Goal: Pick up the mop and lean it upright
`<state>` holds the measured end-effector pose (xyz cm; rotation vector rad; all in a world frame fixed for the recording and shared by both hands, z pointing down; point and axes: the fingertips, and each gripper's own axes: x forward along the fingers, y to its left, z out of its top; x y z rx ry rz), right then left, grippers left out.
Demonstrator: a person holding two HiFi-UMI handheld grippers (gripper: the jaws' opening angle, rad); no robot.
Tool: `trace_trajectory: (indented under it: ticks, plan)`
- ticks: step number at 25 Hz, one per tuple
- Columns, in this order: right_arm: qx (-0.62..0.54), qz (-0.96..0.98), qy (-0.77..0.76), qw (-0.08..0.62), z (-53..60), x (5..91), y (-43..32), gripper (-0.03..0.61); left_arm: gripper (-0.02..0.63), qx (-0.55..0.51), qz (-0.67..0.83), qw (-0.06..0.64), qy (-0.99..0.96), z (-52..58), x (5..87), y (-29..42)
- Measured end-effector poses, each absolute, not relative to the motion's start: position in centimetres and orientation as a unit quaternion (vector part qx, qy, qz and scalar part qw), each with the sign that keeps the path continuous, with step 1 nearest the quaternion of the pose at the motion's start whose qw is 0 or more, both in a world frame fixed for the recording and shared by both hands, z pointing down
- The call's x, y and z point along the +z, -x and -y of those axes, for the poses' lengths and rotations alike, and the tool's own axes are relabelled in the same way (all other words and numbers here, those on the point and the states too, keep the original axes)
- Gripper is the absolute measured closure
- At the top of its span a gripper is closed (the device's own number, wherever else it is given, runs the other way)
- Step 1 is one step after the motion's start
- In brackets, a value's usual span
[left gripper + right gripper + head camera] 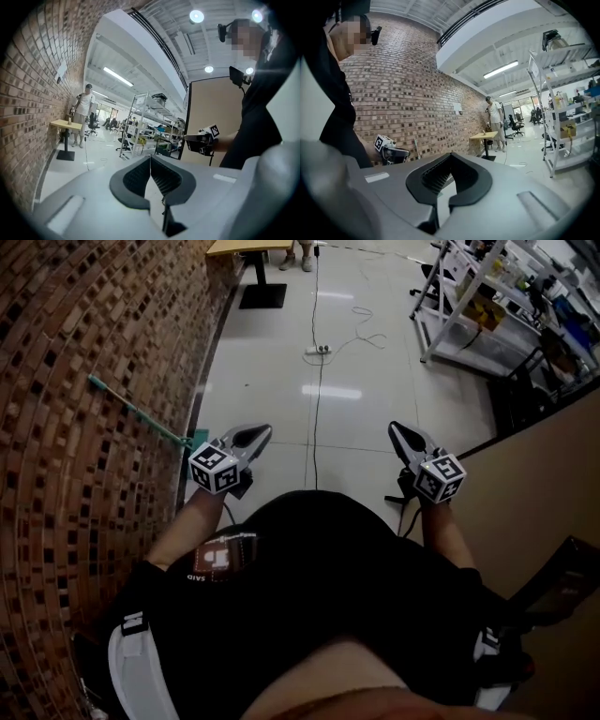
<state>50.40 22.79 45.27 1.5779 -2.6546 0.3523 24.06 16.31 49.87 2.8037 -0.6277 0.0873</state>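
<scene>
The mop (pixel 141 413) has a teal handle that slants against the brick wall (pixel 84 427) at the left of the head view, its lower end near the floor beside my left hand. In the right gripper view the mop handle (pixel 416 146) shows as a thin pale pole on the wall. My left gripper (pixel 265 430) is a short way right of the handle, jaws together and empty (pixel 150 159). Further right, my right gripper (pixel 394 427) is level with it over the floor, also shut on nothing (pixel 451 155).
A black cable with a power strip (pixel 319 350) runs across the glossy floor ahead. A yellow table (pixel 246 247) stands by the wall far ahead, with a person (pixel 83 112) next to it. Metal shelving (pixel 469 306) and a tan partition (pixel 553 474) are on the right.
</scene>
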Motion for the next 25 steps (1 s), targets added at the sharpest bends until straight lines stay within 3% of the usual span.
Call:
trace_trajectory:
  ticks: [8, 25]
  plan:
    - [0.125, 0.854, -0.505, 0.029, -16.7, 46.5, -48.3, 0.565, 0.612, 0.037, 0.212, 0.147, -0.966, -9.6, 51.4, -22.7]
    - [0.134, 0.911, -0.388, 0.048, 0.0, 47.5, -60.5, 0.565, 0.612, 0.025, 0.325, 0.148, -0.934, 0.4, 49.9, -34.4]
